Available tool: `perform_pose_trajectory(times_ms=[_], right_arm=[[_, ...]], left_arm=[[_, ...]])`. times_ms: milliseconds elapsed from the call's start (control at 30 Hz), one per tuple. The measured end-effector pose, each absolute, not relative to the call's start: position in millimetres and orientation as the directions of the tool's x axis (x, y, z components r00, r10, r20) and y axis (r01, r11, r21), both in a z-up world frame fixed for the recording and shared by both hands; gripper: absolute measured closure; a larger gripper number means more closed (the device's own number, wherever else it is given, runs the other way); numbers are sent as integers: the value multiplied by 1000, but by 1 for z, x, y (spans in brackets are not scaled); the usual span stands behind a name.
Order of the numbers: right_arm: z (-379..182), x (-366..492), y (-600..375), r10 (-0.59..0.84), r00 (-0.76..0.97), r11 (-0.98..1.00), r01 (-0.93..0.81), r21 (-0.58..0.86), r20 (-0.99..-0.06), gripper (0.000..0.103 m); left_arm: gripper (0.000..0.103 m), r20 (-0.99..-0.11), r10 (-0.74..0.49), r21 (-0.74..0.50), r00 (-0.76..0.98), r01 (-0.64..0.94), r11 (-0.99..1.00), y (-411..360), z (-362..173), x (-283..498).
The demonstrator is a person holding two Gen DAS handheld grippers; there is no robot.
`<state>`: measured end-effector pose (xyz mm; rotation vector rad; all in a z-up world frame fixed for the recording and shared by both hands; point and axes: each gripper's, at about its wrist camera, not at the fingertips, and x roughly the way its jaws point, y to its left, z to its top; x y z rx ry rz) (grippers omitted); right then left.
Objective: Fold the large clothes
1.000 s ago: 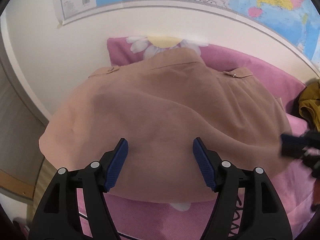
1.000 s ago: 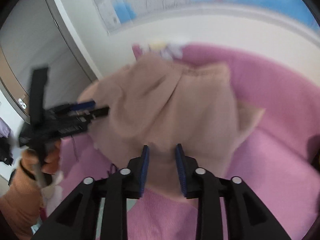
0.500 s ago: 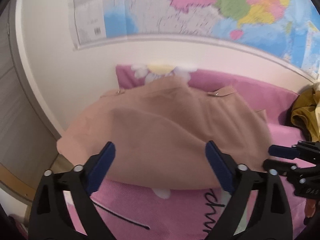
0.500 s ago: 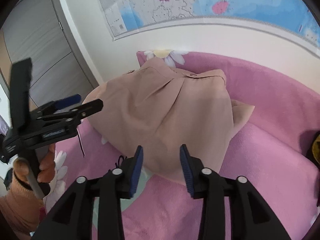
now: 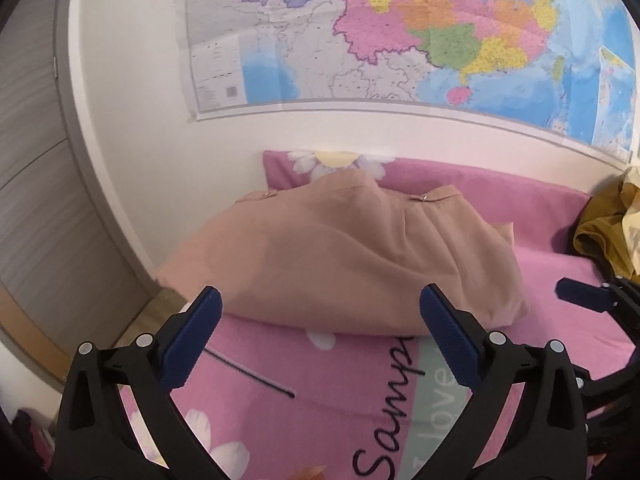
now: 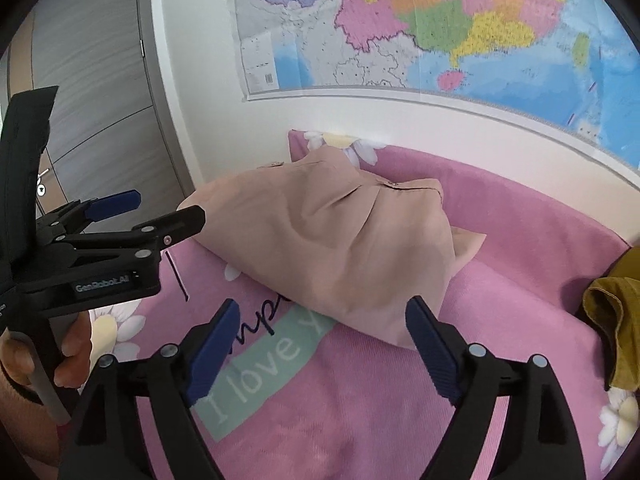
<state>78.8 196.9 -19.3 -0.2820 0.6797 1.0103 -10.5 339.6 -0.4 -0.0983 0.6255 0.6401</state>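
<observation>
Soft even daylight, fisheye-warped edges, slight blur.

Black plastic gripper (image 5: 320,336) frames, ribbed blue pads (image 5: 448,344), silver rivets at the joints; white "GenRobot.AI" lettering on one body; bare hand (image 6: 76,344).

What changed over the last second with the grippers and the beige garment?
Both grippers backed away from the beige garment and tilted up toward the wall map. The right gripper, nearly shut a second ago, opened wide and holds nothing; the left gripper also spread wider. The garment stays folded on the pink bedspread, and the mustard garment is unmoved.
</observation>
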Motion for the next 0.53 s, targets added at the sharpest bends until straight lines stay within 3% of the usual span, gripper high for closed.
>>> perform_pose_trajectory(times_ms=[300, 533], right_arm=[[-17, 61, 172, 672, 393, 551, -832, 70, -628, 18], [-18, 52, 153, 667, 412, 577, -813, 80, -620, 8]], left_arm=[[5, -576, 545, 81, 609, -621, 779, 317, -4, -33], [5, -597, 526, 69, 606, -614, 786, 297, -9, -38]])
